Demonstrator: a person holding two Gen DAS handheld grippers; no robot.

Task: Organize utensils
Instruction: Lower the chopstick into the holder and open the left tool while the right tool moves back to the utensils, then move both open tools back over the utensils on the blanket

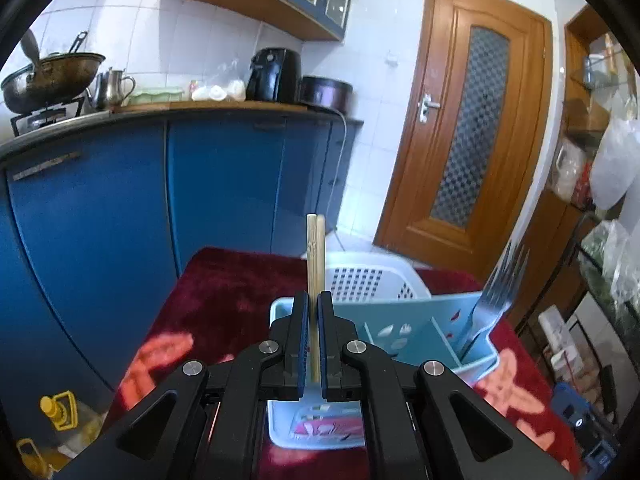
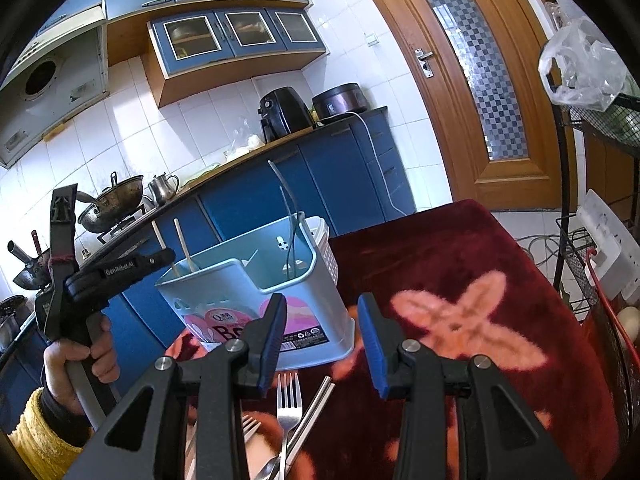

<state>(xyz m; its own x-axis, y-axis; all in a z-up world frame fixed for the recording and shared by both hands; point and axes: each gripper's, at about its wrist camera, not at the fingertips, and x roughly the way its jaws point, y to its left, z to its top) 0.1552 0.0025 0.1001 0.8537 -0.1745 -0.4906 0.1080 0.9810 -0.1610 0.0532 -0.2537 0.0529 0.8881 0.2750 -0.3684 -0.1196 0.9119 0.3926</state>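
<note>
Holding chopsticks pinched upright in our left gripper over the blue caddy (forks inside); right gripper spread, empty.

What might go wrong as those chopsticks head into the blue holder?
The left gripper pinches the chopsticks low on their length, so they may tip or slip. The light blue utensil holder already has forks leaning in one compartment; a knock could topple it. Loose forks lie beneath the right gripper.

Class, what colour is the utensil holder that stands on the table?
Light blue, with a pink label on its front; the utensil holder shows best in the right wrist view.
</note>
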